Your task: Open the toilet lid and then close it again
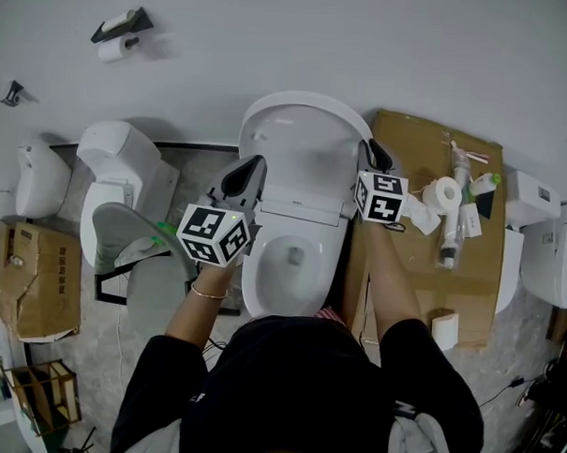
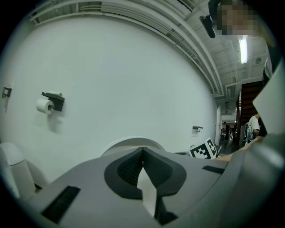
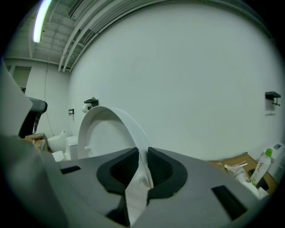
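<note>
The white toilet [image 1: 291,259] stands in the middle of the head view with its lid [image 1: 301,142] raised against the wall and the bowl uncovered. My right gripper [image 1: 372,152] sits at the lid's right edge. In the right gripper view it [image 3: 143,153] is shut on that thin white rim [image 3: 118,120], which runs between the dark pads. My left gripper [image 1: 256,165] is at the lid's left edge. In the left gripper view its tips [image 2: 142,150] meet, with the lid's arc [image 2: 129,143] just behind them.
A cardboard box [image 1: 409,142] to the right of the toilet carries bottles and a paper roll [image 1: 444,193]. Other toilets stand at the left [image 1: 117,167] and at the far right [image 1: 550,251]. A second carton [image 1: 37,276] is at the left, and a paper holder [image 1: 118,31] hangs on the wall.
</note>
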`<state>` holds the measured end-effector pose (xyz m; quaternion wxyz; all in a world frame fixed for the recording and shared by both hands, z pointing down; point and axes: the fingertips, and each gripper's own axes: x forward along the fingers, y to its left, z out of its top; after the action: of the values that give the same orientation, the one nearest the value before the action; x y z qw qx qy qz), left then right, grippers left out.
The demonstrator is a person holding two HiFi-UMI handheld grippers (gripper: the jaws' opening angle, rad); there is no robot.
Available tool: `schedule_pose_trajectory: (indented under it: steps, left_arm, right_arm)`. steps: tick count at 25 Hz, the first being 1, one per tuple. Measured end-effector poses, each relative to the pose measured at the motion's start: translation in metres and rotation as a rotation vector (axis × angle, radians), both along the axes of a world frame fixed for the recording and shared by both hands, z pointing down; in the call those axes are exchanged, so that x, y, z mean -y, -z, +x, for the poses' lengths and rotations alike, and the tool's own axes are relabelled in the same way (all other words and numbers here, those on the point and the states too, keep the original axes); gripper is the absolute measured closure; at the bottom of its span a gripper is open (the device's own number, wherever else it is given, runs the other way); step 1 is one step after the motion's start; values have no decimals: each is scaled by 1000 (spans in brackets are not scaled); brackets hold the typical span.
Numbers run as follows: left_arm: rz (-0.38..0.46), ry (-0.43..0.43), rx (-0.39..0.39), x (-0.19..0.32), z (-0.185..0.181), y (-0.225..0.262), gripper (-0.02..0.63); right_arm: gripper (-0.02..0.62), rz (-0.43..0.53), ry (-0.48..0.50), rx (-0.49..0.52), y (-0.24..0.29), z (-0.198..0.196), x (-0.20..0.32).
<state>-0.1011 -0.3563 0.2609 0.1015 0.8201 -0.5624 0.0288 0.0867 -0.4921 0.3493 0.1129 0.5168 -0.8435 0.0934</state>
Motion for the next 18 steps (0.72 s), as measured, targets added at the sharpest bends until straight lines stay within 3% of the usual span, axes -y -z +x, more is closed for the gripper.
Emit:
schedule_pose_trajectory:
  steps: [18]
  left_arm:
    - [26,-28,-12,-16,1,9,601]
  right_arm:
    - [523,-4,-3,-22,2,3,-37]
